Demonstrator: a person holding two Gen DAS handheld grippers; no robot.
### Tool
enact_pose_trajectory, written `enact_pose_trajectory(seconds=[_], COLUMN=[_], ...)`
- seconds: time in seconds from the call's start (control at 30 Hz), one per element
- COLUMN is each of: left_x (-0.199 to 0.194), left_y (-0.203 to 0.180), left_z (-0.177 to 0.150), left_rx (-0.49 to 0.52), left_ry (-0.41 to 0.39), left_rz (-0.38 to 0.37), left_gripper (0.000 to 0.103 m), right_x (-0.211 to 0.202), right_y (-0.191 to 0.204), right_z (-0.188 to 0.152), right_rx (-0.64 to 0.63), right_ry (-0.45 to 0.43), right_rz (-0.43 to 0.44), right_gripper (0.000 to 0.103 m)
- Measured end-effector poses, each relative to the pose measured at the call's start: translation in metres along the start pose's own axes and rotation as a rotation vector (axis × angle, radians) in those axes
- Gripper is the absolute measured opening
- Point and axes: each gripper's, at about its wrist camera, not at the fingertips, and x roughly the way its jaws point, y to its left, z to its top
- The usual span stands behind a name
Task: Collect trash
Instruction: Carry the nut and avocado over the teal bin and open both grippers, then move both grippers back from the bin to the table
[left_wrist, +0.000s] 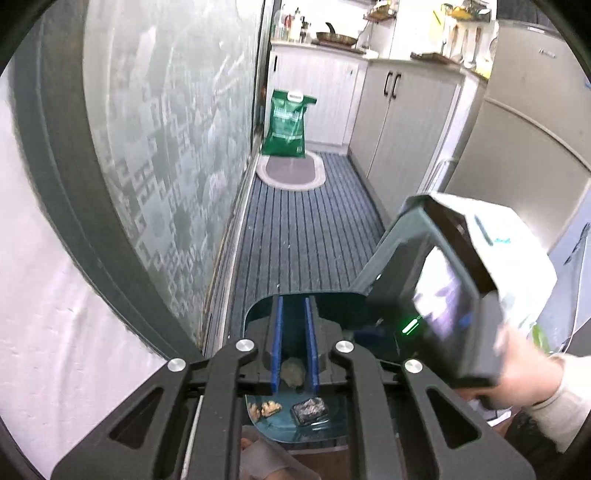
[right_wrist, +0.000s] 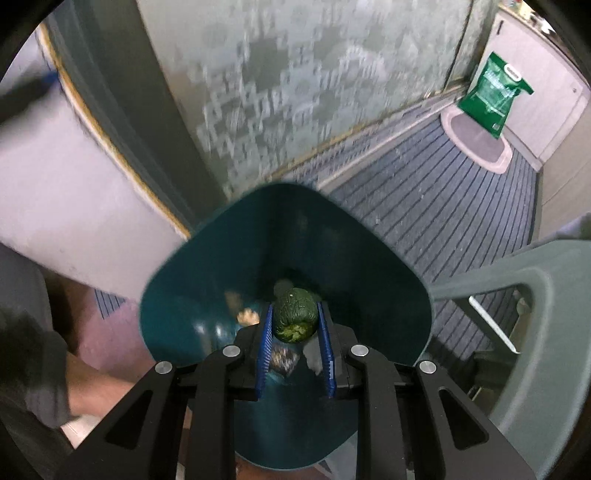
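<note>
A teal trash bin (right_wrist: 184, 295) stands on the floor below both grippers; its far rim shows in the left wrist view (left_wrist: 332, 297). My right gripper (right_wrist: 295, 325) is shut on a dark green avocado (right_wrist: 294, 317) and holds it over the bin's opening. Scraps lie in the bin bottom: tan pieces (left_wrist: 266, 408), a dark wrapper (left_wrist: 310, 409) and a crumpled lump (left_wrist: 293, 371). My left gripper (left_wrist: 294, 354) hangs over the bin with its blue pads (left_wrist: 277, 332) a narrow gap apart and nothing between them. The right gripper's body (left_wrist: 443, 288) shows in the left wrist view.
The bin's grey lid (right_wrist: 535, 332) stands open at the right. A frosted patterned glass door (left_wrist: 166, 147) runs along the left. A striped blue floor mat (left_wrist: 303, 229) leads to a green bag (left_wrist: 286, 123) and an oval rug (left_wrist: 291, 171). White cabinets (left_wrist: 406, 122) line the right.
</note>
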Motion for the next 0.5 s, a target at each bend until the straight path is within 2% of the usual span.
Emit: enact_pose_trajectory(seconds=[0.13, 0.3, 0.4, 0.5], left_x=[-0.019, -0.037, -0.042, -0.046], left_y=[-0.004, -0.007, -0.006, -0.005], left_z=[0.006, 0.014, 0.017, 0.020], left_rx=[-0.007, -0.009, -0.020, -0.023], left_ry=[-0.045, -0.098, -0.113, -0.125], left_rz=[-0.012, -0.024, -0.030, -0.032], left_gripper=[0.013, 0.013, 0.013, 0.013], right_x=[0.029, 0.047, 0.051, 0.047], right_y=[0.010, 0.014, 0.018, 0.018], right_z=[-0.012, -0.023, -0.028, -0.030], right_rx=[-0.048, -0.070, -0.085, -0.080], right_ry=[0.088, 0.140, 0.162, 0.154], right_rz=[-0.018, -0.039, -0.039, -0.036], right_gripper=[0.023, 0.024, 0.041, 0.041])
